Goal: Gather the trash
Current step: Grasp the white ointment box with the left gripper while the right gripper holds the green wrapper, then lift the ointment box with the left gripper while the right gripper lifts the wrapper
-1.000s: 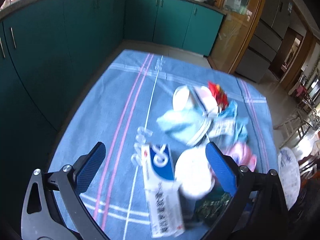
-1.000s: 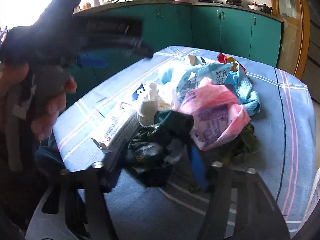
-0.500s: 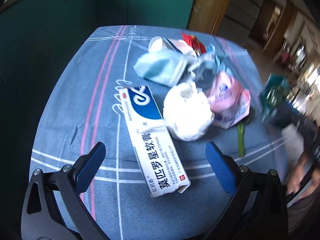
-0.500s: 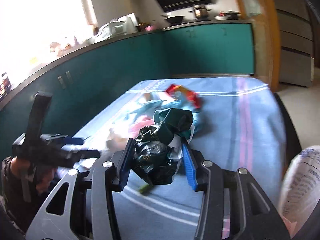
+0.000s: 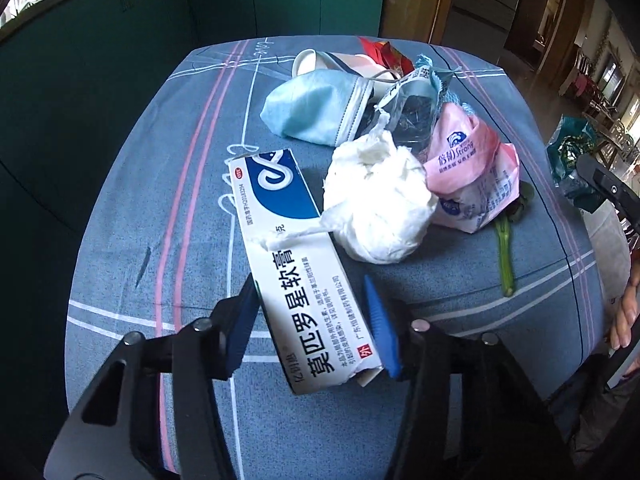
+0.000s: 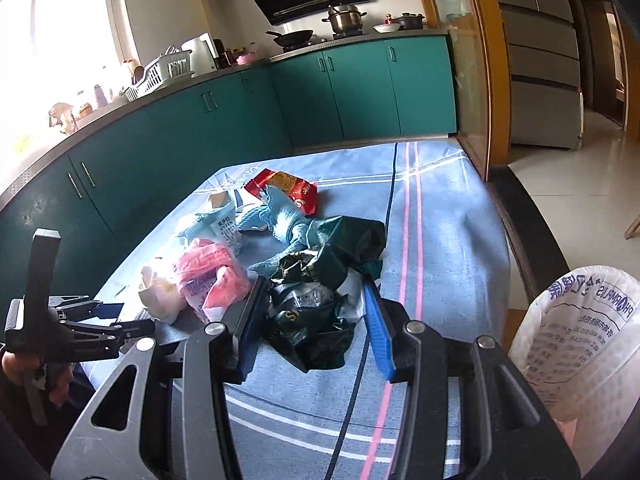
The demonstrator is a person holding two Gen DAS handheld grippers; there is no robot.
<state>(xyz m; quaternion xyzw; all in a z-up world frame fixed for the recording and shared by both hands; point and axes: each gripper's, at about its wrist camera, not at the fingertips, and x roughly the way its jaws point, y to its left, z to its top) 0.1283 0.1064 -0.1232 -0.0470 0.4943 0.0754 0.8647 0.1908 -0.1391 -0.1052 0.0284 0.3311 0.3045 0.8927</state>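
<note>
My left gripper (image 5: 310, 314) is shut on the near end of a white and blue ointment box (image 5: 294, 252) lying on the blue tablecloth (image 5: 168, 184). Beside the box lie a white tissue wad (image 5: 378, 208), a pink wrapper (image 5: 470, 178), a blue face mask (image 5: 316, 106), a clear bag and a red snack wrapper (image 5: 384, 52). My right gripper (image 6: 314, 316) is shut on a crumpled dark green wrapper (image 6: 320, 300) and holds it above the cloth. The left gripper also shows in the right wrist view (image 6: 86, 320).
A white plastic bag (image 6: 580, 344) stands open at the table's right edge. A green stem (image 5: 505, 252) lies on the cloth by the pink wrapper. Teal kitchen cabinets (image 6: 352, 88) run behind and to the left of the table.
My left gripper has moved in and shut on the ointment box. My right gripper has lifted the dark green wrapper off the pile and swung right, towards the white bag.
</note>
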